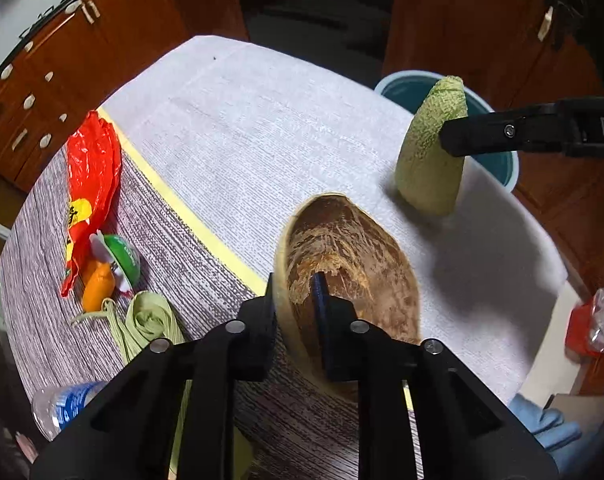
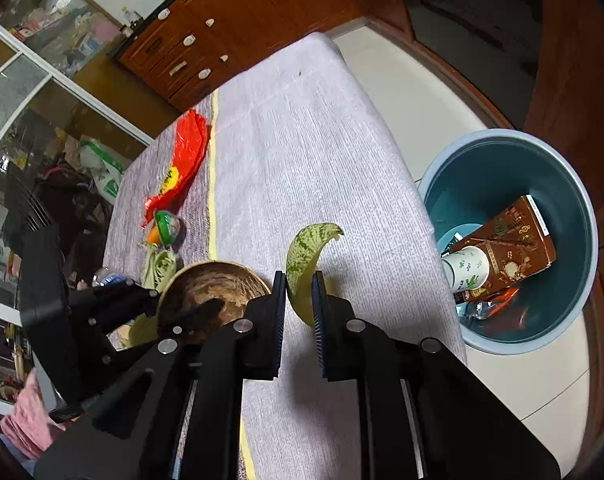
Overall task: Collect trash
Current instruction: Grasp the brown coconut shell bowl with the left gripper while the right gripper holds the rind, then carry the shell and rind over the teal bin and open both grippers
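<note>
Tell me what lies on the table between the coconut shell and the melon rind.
Nothing: only bare white tablecloth separates the coconut shell from the melon rind. The left wrist view shows the gap best; the right wrist view agrees.

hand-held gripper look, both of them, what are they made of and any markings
Both are matte black. The left hand-held gripper has two flat fingers on angular linkage arms with round silver pins; one finger has a blue ribbed pad. The right hand-held gripper matches, with ribbed pads; its side carries a silver screw and white lettering.
</note>
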Demonstrator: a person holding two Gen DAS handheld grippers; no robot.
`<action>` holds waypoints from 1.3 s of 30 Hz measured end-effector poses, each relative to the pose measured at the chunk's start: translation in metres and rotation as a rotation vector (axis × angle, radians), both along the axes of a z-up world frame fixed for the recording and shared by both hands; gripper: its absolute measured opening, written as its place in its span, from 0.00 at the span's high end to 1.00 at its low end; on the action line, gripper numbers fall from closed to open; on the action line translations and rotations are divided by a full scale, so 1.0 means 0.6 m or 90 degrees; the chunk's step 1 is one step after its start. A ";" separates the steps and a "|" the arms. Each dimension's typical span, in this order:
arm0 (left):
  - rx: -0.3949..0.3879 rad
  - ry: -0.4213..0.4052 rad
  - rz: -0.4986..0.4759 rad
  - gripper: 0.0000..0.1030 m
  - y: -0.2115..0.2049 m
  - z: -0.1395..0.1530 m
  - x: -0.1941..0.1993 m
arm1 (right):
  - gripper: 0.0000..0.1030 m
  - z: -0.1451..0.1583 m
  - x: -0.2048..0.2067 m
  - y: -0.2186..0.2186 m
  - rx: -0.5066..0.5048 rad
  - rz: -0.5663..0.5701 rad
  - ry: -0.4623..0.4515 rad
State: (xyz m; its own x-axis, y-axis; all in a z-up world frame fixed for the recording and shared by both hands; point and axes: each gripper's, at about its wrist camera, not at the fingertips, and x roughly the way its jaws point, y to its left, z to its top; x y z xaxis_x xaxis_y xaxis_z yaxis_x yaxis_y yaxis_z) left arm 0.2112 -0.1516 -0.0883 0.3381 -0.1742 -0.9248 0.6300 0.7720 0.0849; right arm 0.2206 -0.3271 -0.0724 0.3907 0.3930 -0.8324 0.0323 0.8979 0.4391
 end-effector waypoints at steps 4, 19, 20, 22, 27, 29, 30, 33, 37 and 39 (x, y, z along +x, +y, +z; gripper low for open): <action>0.003 -0.048 -0.005 0.89 -0.015 0.032 -0.016 | 0.88 0.027 -0.006 -0.013 0.006 -0.008 -0.026; -0.036 -0.085 -0.098 0.89 -0.230 0.090 0.011 | 0.88 0.055 -0.065 -0.228 -0.037 -0.174 -0.055; -0.034 -0.085 -0.103 0.89 -0.245 0.085 0.014 | 0.88 0.050 -0.067 -0.236 -0.039 -0.181 -0.050; -0.034 -0.072 -0.115 0.89 -0.283 0.070 0.024 | 0.88 0.029 -0.070 -0.259 -0.043 -0.198 -0.033; -0.016 -0.038 -0.127 0.89 -0.352 0.010 0.050 | 0.88 -0.028 -0.065 -0.304 -0.059 -0.235 0.016; -0.009 -0.023 -0.125 0.89 -0.368 -0.014 0.061 | 0.88 -0.048 -0.064 -0.320 -0.059 -0.245 0.032; -0.006 -0.017 -0.124 0.89 -0.374 -0.024 0.067 | 0.88 -0.058 -0.061 -0.326 -0.060 -0.249 0.040; 0.002 0.006 -0.118 0.87 -0.389 -0.054 0.083 | 0.88 -0.083 -0.053 -0.339 -0.057 -0.254 0.062; 0.010 0.032 -0.124 0.85 -0.400 -0.077 0.089 | 0.87 -0.103 -0.043 -0.345 -0.056 -0.254 0.081; 0.008 0.037 -0.126 0.84 -0.405 -0.084 0.089 | 0.87 -0.110 -0.039 -0.347 -0.058 -0.254 0.088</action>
